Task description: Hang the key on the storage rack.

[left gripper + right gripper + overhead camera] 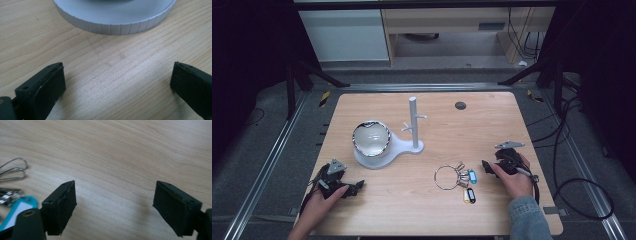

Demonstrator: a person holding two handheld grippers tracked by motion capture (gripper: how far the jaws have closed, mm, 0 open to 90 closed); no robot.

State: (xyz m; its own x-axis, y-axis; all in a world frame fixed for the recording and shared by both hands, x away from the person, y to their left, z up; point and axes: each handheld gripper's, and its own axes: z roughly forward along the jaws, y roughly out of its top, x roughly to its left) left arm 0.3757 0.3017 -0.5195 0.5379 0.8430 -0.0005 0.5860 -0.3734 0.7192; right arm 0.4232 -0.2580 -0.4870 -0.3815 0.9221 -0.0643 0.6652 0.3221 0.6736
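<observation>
The right gripper (490, 166), held in a hand at the table's 4 o'clock, rests low with its jaws spread wide and nothing between them. Just beside it, toward 9 o'clock, lies the large metal key ring with keys and blue and yellow plastic tags (456, 178). The left gripper (354, 187) sits at the table's 8 o'clock, jaws also wide apart and empty. At its 12 o'clock stands the white stand with a round base, upright peg post and shiny bowl (384, 142).
</observation>
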